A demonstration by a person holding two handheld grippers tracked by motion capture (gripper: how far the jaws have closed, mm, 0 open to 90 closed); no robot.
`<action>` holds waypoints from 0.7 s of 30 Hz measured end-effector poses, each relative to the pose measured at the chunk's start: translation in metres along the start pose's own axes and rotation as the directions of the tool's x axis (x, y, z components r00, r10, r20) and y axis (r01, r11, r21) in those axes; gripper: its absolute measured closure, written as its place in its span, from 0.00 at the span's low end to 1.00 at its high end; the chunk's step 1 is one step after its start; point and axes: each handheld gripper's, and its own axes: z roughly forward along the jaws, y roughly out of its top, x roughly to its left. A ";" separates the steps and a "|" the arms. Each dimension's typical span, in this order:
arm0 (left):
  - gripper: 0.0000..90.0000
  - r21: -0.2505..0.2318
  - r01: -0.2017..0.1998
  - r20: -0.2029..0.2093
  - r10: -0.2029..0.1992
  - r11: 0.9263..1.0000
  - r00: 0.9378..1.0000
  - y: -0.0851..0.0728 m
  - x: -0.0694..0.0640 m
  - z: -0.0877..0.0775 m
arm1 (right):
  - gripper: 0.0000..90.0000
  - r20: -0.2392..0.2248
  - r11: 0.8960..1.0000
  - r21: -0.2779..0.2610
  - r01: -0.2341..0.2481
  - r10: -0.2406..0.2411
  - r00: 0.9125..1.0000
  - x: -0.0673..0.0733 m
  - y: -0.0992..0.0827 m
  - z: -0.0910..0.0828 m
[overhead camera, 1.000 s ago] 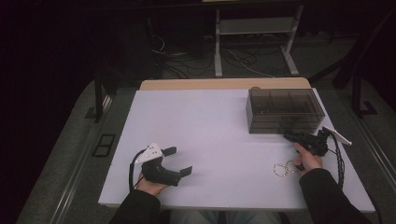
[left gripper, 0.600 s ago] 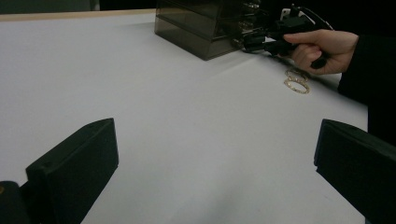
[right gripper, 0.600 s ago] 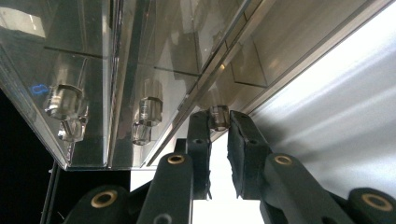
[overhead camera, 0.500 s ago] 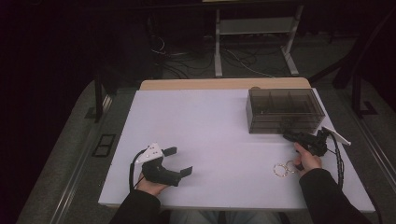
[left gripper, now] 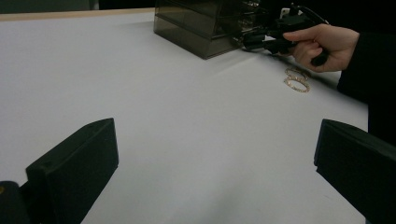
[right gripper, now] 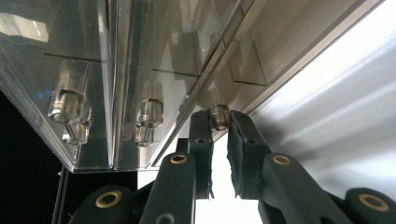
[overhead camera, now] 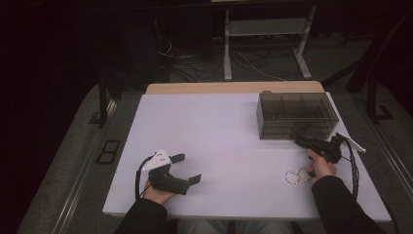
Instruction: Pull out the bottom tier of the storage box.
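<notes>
A smoky clear drawer box (overhead camera: 297,114) stands on the white table (overhead camera: 219,126) at the far right. My right gripper (overhead camera: 303,143) reaches its lower front. In the right gripper view the two black jaws (right gripper: 218,122) are shut on a small clear drawer knob (right gripper: 218,116), pads pressing both sides. Two more knobs (right gripper: 67,105) (right gripper: 152,112) show on the neighbouring drawers. My left gripper (overhead camera: 187,168) rests near the front left of the table, open, with bare tabletop between its jaws (left gripper: 215,154).
Two thin gold rings (overhead camera: 294,176) lie on the table just in front of the right hand, seen too in the left gripper view (left gripper: 296,81). A white pen-like stick (overhead camera: 351,142) lies at the right edge. Cables and a metal frame (overhead camera: 265,29) sit on the floor beyond.
</notes>
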 end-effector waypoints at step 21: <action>0.00 -0.001 0.000 -0.003 0.000 1.000 1.000 0.000 0.000 0.000 | 0.88 0.003 1.000 -0.013 -0.019 0.019 1.000 0.000 -0.010 -0.007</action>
